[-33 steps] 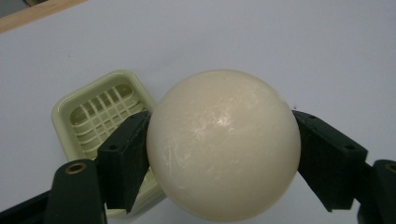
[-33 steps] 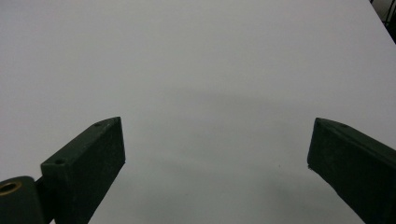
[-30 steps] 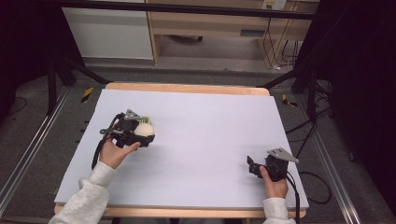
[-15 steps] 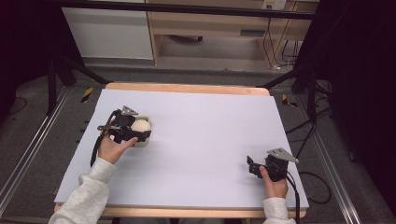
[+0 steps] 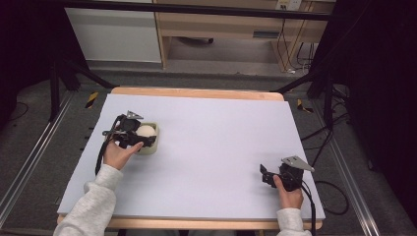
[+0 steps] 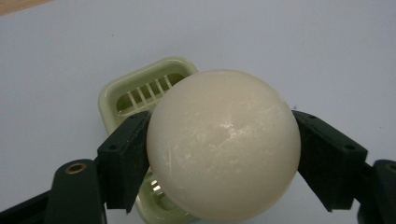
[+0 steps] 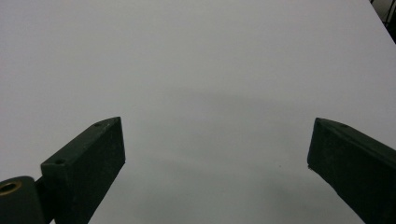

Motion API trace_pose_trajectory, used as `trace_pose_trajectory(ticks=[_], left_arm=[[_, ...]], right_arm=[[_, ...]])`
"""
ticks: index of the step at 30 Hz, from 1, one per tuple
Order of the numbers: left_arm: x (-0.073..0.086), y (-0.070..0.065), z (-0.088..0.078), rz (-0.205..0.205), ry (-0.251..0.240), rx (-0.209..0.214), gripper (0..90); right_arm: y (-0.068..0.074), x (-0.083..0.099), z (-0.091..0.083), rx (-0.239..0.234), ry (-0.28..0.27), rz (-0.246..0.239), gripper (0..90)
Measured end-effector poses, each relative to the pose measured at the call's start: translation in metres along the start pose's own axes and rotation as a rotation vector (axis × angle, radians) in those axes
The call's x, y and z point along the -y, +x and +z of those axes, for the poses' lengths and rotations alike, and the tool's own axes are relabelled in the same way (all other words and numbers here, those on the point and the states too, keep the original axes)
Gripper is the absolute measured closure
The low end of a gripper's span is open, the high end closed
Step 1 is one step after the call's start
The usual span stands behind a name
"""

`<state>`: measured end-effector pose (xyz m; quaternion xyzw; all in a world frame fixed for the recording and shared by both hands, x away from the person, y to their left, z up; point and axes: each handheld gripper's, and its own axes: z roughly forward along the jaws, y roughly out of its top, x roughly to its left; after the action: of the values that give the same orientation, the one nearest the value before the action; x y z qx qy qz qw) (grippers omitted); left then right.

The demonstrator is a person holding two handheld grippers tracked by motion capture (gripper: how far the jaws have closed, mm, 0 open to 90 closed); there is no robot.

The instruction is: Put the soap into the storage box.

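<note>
Grey floor (image 5: 44,162), wooden desk (image 5: 221,29) behind, white cabinet (image 5: 113,34), dark curtains (image 5: 378,73).

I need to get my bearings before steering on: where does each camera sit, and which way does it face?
High view: above the person's side, facing forward and down on the table; forearms, left gripper, right gripper.
Left gripper view: on the left gripper, looking past the ball down at the soap dish.
Right gripper view: on the right gripper, facing bare table.
The high and left gripper views share ball and dish.
</note>
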<state>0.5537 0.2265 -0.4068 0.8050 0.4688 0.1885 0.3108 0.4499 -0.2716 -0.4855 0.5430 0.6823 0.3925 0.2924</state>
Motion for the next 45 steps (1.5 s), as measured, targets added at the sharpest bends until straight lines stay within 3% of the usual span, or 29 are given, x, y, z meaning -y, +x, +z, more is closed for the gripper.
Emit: trace_pose_trajectory(ticks=[34, 45], left_arm=[[0.005, 0.015, 0.024, -0.038, 0.040, -0.030, 23.9], [0.009, 0.014, 0.030, -0.038, 0.052, -0.031, 23.9]], right_arm=[[0.000, 0.000, 0.000, -0.001, 0.002, -0.002, 4.5], [0.000, 0.000, 0.000, -0.002, 0.002, -0.002, 4.5]])
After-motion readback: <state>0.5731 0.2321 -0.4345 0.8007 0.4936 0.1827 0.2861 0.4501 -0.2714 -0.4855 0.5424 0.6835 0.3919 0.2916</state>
